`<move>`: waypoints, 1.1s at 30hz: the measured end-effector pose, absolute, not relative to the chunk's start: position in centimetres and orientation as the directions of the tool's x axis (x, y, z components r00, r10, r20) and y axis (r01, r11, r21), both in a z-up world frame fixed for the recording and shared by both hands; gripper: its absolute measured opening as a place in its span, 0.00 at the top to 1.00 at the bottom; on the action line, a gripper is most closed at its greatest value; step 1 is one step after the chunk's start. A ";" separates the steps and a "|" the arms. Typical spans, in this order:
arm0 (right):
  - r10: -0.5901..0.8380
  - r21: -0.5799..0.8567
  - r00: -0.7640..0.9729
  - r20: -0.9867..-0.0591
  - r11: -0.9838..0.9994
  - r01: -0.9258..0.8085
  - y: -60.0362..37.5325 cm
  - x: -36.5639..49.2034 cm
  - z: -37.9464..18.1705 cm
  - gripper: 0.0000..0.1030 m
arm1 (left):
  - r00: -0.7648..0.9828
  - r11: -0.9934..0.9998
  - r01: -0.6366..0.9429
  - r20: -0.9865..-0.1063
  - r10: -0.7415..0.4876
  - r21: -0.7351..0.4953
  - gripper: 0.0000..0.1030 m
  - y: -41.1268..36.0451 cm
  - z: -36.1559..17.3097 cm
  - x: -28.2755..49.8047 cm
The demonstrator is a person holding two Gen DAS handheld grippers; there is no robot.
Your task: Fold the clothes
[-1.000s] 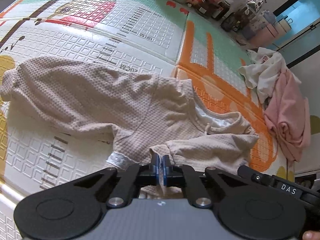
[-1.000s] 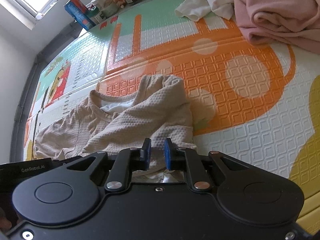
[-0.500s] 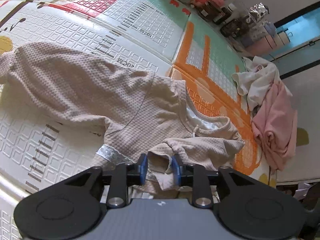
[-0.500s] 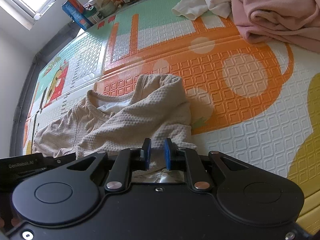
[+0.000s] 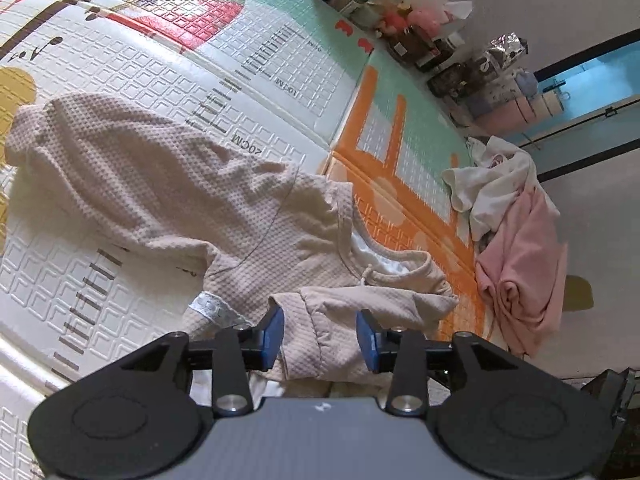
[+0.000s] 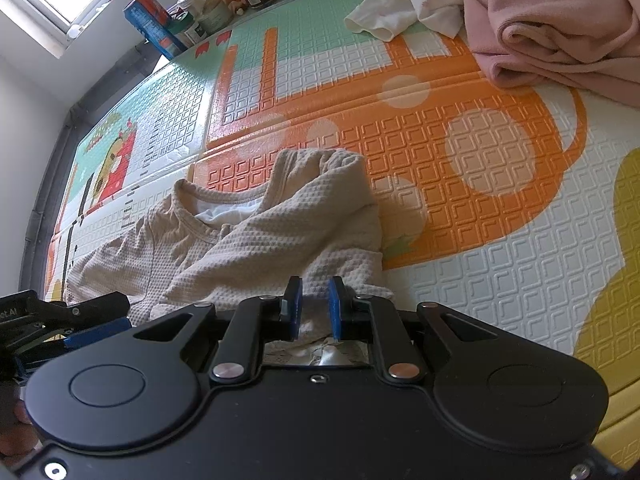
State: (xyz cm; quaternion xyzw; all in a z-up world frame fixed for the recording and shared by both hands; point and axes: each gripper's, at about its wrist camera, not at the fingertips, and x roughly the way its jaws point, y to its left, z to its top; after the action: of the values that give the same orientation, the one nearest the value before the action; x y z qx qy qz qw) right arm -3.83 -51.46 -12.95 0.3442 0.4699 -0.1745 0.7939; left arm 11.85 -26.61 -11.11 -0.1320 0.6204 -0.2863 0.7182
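Observation:
A beige waffle-knit top (image 5: pixel 224 216) lies on the play mat, one long sleeve stretched to the left, the other sleeve folded across its chest. My left gripper (image 5: pixel 320 336) hovers low over that folded sleeve's cuff (image 5: pixel 320 320); its jaws are opening, and the cuff lies loose between the blue pads (image 5: pixel 274 336). In the right wrist view the top (image 6: pixel 280 232) is bunched at its shoulder. My right gripper (image 6: pixel 314 308) is shut on a fold of the beige fabric at the near edge. The left gripper (image 6: pixel 80 332) shows at that view's left edge.
The patterned foam play mat (image 5: pixel 248 60) covers the floor. A pile of pink and white clothes (image 5: pixel 516 240) lies to the right; the same pile (image 6: pixel 540 12) fills the right wrist view's top right. Bottles, boxes and jars (image 6: pixel 208 8) line the far wall.
My left gripper's jaws have spread apart and let go of the sleeve cuff, which now lies on the top. The left view has tilted slightly. The right gripper has kept still.

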 end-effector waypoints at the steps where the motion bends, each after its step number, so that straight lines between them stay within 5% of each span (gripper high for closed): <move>1: 0.046 0.382 0.497 -0.866 0.702 0.601 -51.4 -3.8 -12.9 0.88 | 0.062 0.802 0.248 -0.817 -0.573 -0.543 0.58 -26.7 -11.2 11.8; 33: 0.048 0.381 0.492 -0.869 0.699 0.605 -51.7 -3.7 -12.9 0.88 | -0.021 0.809 0.221 -0.832 -0.554 -0.545 0.58 -28.4 -14.4 11.9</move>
State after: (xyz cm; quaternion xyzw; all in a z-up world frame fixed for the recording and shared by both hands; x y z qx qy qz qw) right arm -3.74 -51.65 -12.88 0.3458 0.4723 -0.1758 0.7915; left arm 11.88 -28.45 -14.43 -0.1269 0.6567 -0.2817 0.6880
